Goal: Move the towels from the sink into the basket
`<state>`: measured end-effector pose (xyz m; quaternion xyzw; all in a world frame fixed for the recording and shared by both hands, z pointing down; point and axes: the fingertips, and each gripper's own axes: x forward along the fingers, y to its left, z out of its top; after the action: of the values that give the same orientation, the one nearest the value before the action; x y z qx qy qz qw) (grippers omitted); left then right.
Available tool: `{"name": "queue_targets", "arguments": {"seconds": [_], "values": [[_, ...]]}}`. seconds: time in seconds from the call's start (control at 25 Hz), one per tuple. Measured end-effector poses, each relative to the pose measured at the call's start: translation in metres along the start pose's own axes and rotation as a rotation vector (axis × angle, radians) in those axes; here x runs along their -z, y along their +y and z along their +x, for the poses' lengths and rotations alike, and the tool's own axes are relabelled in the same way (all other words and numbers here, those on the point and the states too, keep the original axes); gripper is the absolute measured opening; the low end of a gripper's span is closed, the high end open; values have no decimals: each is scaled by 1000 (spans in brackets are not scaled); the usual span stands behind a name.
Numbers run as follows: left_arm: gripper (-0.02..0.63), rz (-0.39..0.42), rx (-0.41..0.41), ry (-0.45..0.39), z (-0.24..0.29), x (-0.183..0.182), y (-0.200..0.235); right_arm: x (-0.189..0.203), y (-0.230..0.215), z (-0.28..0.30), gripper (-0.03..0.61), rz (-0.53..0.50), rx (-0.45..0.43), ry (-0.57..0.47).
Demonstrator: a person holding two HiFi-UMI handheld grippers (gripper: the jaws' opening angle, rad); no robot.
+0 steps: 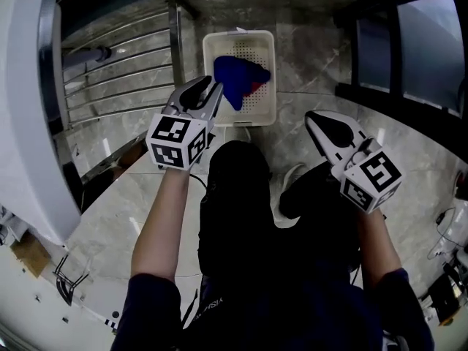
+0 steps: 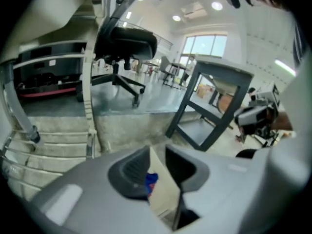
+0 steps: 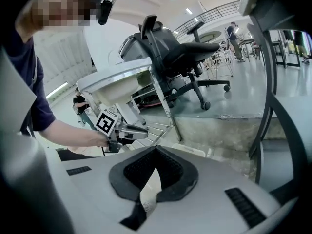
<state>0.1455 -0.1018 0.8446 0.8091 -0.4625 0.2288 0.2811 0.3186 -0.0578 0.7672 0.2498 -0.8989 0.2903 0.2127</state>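
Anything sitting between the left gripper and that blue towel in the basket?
Nothing visible does. The blue towel lies uncovered in the open-topped basket on the floor. The left gripper hangs by the basket's near left edge, jaws apart and empty, and its own view shows the towel straight through the gap.

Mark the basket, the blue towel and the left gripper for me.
basket (image 1: pixel 208 53): head view, left rim.
blue towel (image 1: pixel 235 75): head view, middle of the cloth.
left gripper (image 1: pixel 209 86): head view, between its fingertips.

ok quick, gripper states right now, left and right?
Left gripper: open, nothing between the jaws.
Right gripper: closed, holding nothing.
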Motion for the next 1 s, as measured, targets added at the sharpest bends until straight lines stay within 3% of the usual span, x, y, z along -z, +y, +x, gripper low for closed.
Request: {"name": "queue_targets", "arguments": {"seconds": [0.48, 0.8, 1.0], "values": [[48, 8, 35, -3, -109, -101, -70, -93, 72, -77, 6, 33, -6, 9], [5, 14, 29, -36, -216, -165, -137, -170, 138, -151, 6, -15, -28, -22], [5, 13, -33, -93, -287, -195, -175, -209, 179, -198, 6, -89, -76, -63]]}}
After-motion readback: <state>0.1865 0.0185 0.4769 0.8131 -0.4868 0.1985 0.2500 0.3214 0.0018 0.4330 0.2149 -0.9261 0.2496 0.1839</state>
